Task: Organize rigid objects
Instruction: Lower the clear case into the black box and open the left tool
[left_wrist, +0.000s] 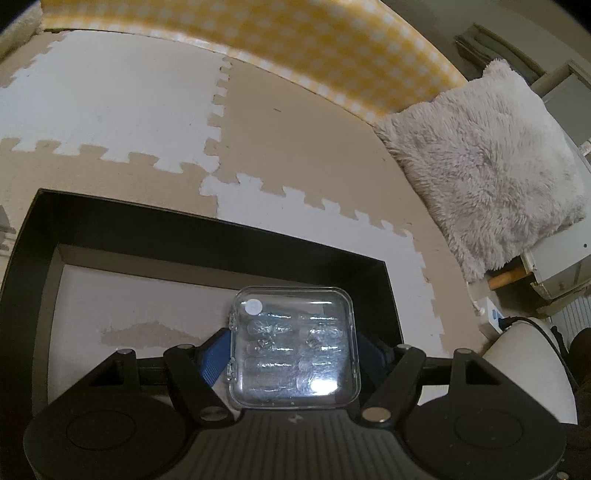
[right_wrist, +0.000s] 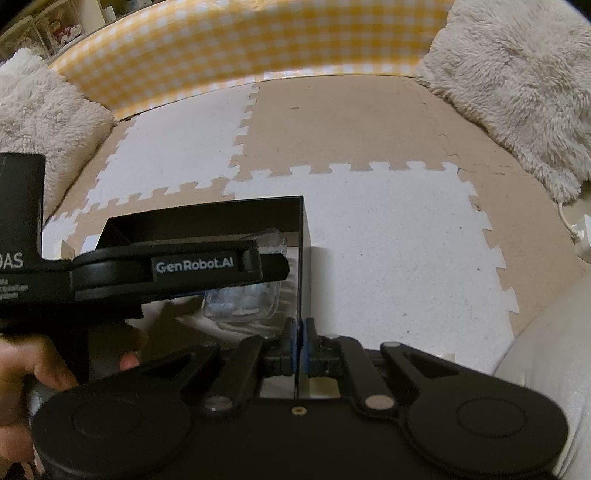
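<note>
My left gripper is shut on a clear plastic case of small parts and holds it over the inside of a black open box. In the right wrist view the left gripper's body reaches over the box and the clear case shows beneath it. My right gripper is shut on the black box's right wall, its blue pads pinching the thin edge.
The box sits on a beige and white foam puzzle mat. A yellow checked bumper runs along the back. Fluffy white cushions lie at the right and left. A white power strip lies at the right.
</note>
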